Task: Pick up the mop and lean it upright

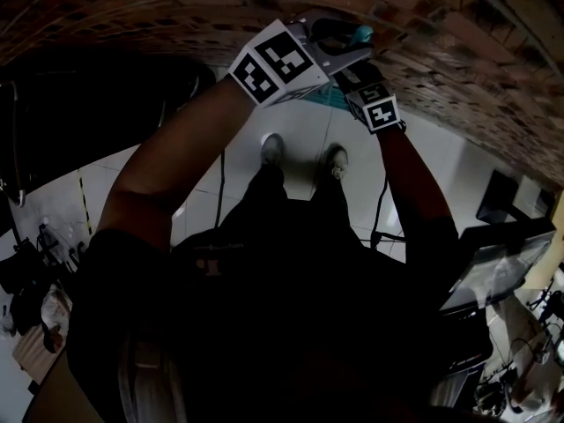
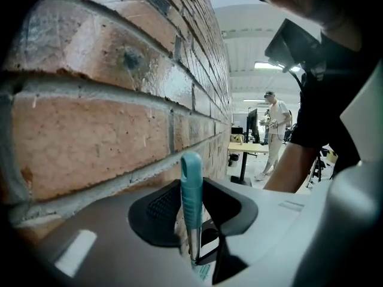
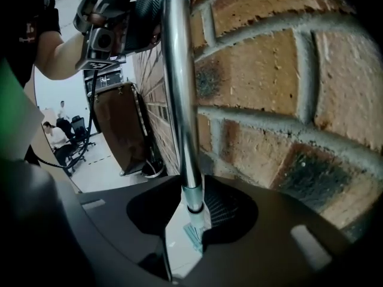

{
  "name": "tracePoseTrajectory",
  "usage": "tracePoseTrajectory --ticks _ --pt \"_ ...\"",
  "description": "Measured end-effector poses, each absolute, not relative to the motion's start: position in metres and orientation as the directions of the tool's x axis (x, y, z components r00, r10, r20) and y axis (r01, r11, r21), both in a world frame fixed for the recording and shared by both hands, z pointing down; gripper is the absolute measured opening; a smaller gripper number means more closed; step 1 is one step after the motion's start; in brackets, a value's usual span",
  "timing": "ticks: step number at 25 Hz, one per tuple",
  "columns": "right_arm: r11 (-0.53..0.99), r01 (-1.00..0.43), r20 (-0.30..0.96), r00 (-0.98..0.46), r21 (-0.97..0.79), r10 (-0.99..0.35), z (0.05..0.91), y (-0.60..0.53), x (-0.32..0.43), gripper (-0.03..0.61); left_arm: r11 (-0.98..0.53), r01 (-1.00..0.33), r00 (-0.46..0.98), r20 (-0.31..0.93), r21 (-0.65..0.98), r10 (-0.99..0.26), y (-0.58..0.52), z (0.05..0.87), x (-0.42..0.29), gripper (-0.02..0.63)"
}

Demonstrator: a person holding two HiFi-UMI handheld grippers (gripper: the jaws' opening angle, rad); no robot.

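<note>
The mop's teal handle tip (image 2: pixel 191 190) stands upright between the jaws of my left gripper (image 2: pixel 192 220), and both dark pads press on it. It is held close against the brick wall (image 2: pixel 90 112). Lower on the same shaft, the silver pole (image 3: pixel 178 88) runs up between the jaws of my right gripper (image 3: pixel 191 211). That gripper is open: floor shows between the pole and the left pad. In the head view, the left gripper (image 1: pixel 348 38) is raised at the wall with the teal tip (image 1: pixel 361 33) in it. The right gripper (image 1: pixel 357 82) is just below. The mop head is hidden.
The brick wall (image 3: pixel 287 100) fills the right gripper view's right side. A brown case (image 3: pixel 119 124) stands against it further along, with seated people (image 3: pixel 57 137) beyond. A person (image 2: pixel 276 130) stands by a desk (image 2: pixel 248 148). My shoes (image 1: pixel 273 148) are on white floor; a monitor (image 1: pixel 498 267) is at right.
</note>
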State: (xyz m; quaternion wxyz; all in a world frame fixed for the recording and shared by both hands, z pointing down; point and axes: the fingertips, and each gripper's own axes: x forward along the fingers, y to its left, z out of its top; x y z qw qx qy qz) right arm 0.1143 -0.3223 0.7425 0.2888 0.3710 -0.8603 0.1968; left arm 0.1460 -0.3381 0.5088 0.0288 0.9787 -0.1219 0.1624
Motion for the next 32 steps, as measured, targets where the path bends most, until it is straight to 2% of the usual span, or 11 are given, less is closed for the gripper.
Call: tracePoseTrajectory --ticks 12,19,27,32 --pt "0.597 -0.792 0.651 -0.52 -0.126 -0.552 0.725 -0.319 0.13 0.176 -0.943 -0.333 0.896 0.312 0.004 -0.315 -0.34 0.492 0.13 0.127" --pt "0.569 -0.81 0.656 -0.508 -0.142 -0.559 0.707 -0.289 0.147 0.184 -0.924 -0.379 0.894 0.28 0.056 -0.35 -0.33 0.479 0.104 0.13" --pt "0.553 -0.817 0.578 -0.533 -0.162 -0.618 0.63 -0.251 0.167 0.124 -0.894 -0.434 0.887 0.228 0.112 -0.402 -0.303 0.445 0.061 0.13" --pt "0.572 -0.81 0.479 -0.555 -0.127 -0.68 0.549 -0.241 0.172 0.073 -0.888 -0.439 0.893 0.182 0.137 -0.413 -0.284 0.422 0.038 0.126"
